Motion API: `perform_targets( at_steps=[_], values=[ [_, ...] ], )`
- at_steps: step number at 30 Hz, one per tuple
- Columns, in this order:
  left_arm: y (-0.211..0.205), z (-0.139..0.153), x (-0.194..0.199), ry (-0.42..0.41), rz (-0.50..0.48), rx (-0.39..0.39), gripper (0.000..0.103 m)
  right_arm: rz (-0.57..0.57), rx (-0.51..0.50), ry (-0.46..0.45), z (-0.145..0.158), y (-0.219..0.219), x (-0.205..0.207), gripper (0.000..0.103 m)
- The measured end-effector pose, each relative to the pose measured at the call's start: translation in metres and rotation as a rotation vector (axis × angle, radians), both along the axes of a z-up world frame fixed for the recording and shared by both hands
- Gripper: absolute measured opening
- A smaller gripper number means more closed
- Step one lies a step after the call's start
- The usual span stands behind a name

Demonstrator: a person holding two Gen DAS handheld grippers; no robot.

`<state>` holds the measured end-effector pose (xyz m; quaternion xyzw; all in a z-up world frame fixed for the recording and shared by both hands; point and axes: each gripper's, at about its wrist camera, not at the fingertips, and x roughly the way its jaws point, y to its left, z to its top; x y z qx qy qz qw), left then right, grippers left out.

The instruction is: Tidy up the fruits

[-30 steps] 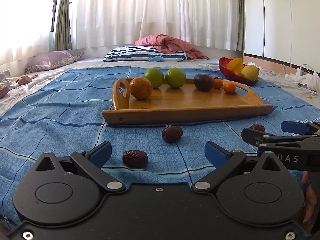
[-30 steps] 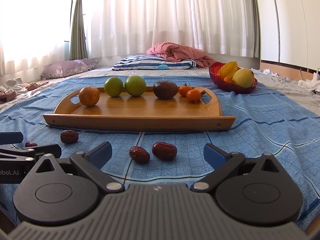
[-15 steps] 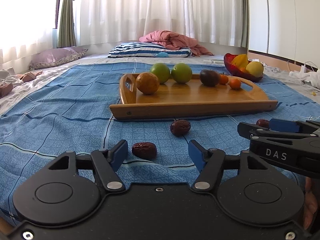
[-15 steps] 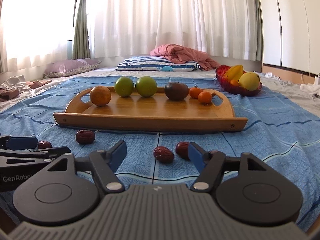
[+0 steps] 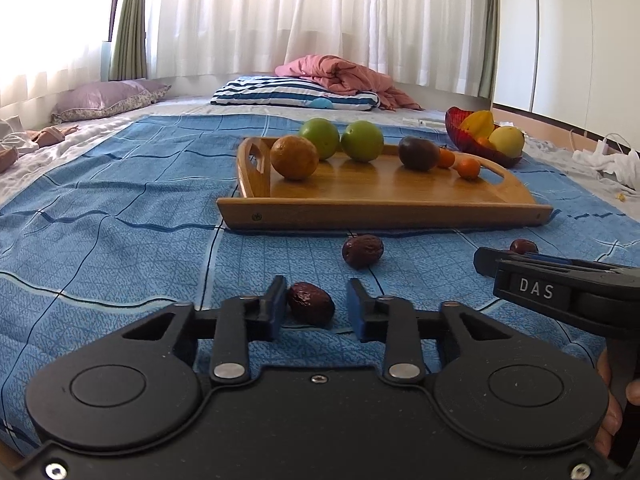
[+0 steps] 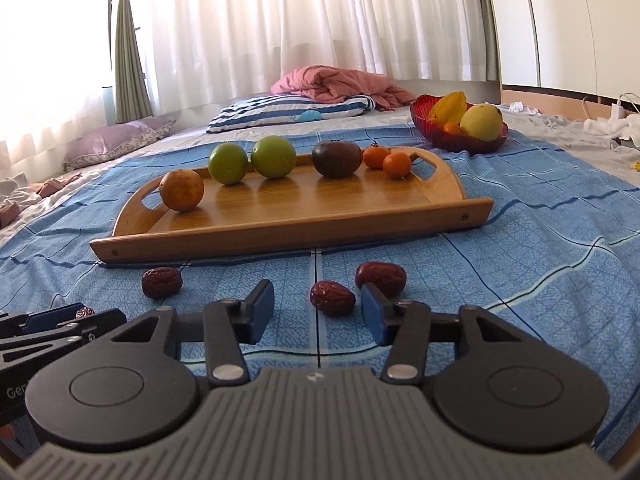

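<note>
Tray: long wooden tray, smooth, glossy varnish.
Cloth: blue checked cotton-like sheet, matt weave.
Dates: dark red wrinkled dates, leathery sheen.
Bowl: red translucent glass-like bowl, glossy.
Gripper body: black plastic left gripper, matt.

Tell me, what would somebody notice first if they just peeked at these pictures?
Probably the wooden tray in the middle of the blue bedspread, with an orange, two green fruits, a dark one and two tiny orange ones along its far side. Next, the wrinkly red dates on the cloth in front of the tray, with the left gripper and right gripper each open around one.
</note>
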<state>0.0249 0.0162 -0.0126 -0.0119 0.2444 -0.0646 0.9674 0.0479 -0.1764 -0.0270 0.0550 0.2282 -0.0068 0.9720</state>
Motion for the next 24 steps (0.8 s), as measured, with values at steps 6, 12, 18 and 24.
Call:
perform_targets(
  at_steps=[6,12,18,24],
  values=[
    [-0.007,0.001,0.001,-0.004,-0.01,0.014,0.02,-0.018,-0.02,0.005,0.0,0.001,0.003,0.031],
    [-0.013,0.006,0.003,-0.013,-0.014,0.008,0.02,0.003,-0.028,0.0,0.001,-0.001,0.001,0.028],
    [-0.022,0.016,0.008,-0.046,-0.019,0.021,0.02,-0.001,-0.027,-0.027,0.008,-0.005,-0.002,0.028],
    [-0.034,0.032,0.025,-0.063,-0.03,0.014,0.02,0.007,-0.037,-0.071,0.017,-0.013,0.0,0.028]
  ],
)
